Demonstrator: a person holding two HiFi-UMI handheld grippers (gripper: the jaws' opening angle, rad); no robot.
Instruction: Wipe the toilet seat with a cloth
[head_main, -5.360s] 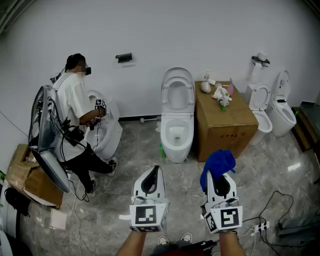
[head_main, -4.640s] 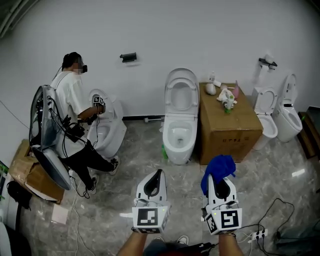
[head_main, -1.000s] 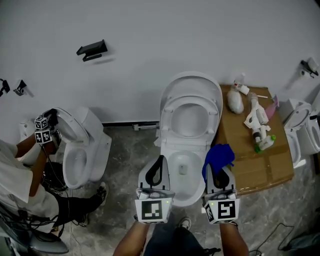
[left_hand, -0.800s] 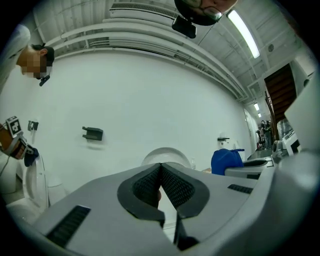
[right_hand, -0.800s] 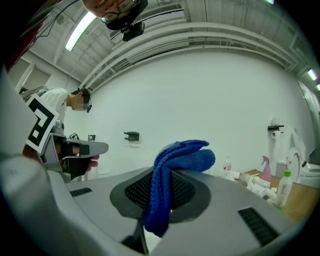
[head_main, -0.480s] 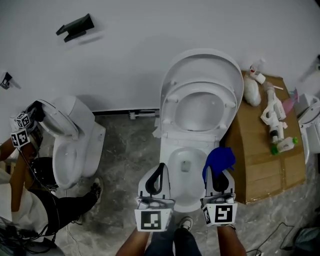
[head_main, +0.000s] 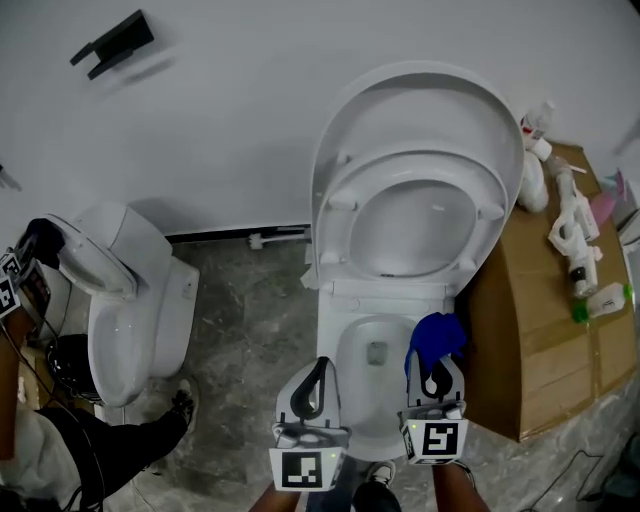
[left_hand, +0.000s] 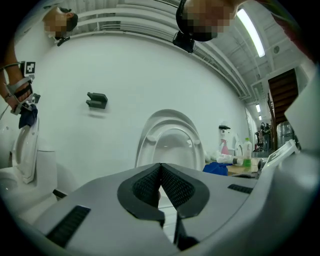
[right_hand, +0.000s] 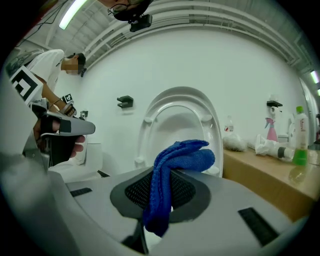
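A white toilet (head_main: 372, 300) stands right ahead with lid and seat (head_main: 415, 205) raised against the wall; the seat (left_hand: 170, 142) (right_hand: 175, 122) also shows upright in both gripper views. My right gripper (head_main: 434, 368) (right_hand: 160, 192) is shut on a folded blue cloth (head_main: 436, 340) (right_hand: 175, 170) and hovers over the bowl's right front rim. My left gripper (head_main: 312, 375) (left_hand: 160, 182) is shut with nothing between its pads, over the bowl's left front rim.
A cardboard box (head_main: 560, 330) with spray bottles (head_main: 575, 225) stands right of the toilet. A second toilet (head_main: 125, 310) stands at the left, where another person (head_main: 40, 440) works with grippers. A black holder (head_main: 112, 42) hangs on the wall.
Both grippers have sunk toward the toilet, and the view has closed in, so the raised seat and lid fill more of the head view. The cloth stays clamped in the right gripper.
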